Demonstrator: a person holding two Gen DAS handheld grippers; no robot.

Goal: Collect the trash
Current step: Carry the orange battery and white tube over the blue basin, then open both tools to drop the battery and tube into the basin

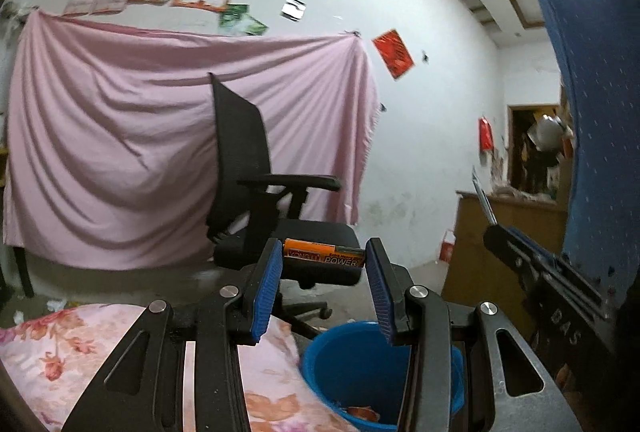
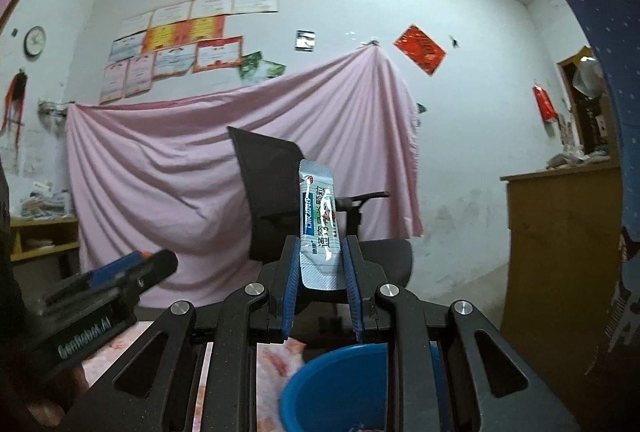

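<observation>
My left gripper (image 1: pixel 323 255) is shut on an orange and black battery (image 1: pixel 323 255), held crosswise end to end between its blue pads. In the right wrist view my right gripper (image 2: pixel 322 264) is shut on a silver sachet (image 2: pixel 318 222) that stands upright above the fingers. A blue bucket (image 1: pixel 352 364) stands below and ahead of both grippers, with some orange scraps in its bottom; it also shows under the right gripper as the same bucket (image 2: pixel 340 384). The right gripper (image 1: pixel 532 268) appears at the right of the left wrist view, the left gripper (image 2: pixel 116 276) at the left of the right wrist view.
A black office chair (image 1: pixel 256 192) stands just beyond the bucket, before a pink sheet (image 1: pixel 120 144) hung on the wall. A floral cloth (image 1: pixel 72 348) covers the surface at lower left. A wooden cabinet (image 2: pixel 560 240) stands at right, a blue curtain (image 1: pixel 592 72) beside it.
</observation>
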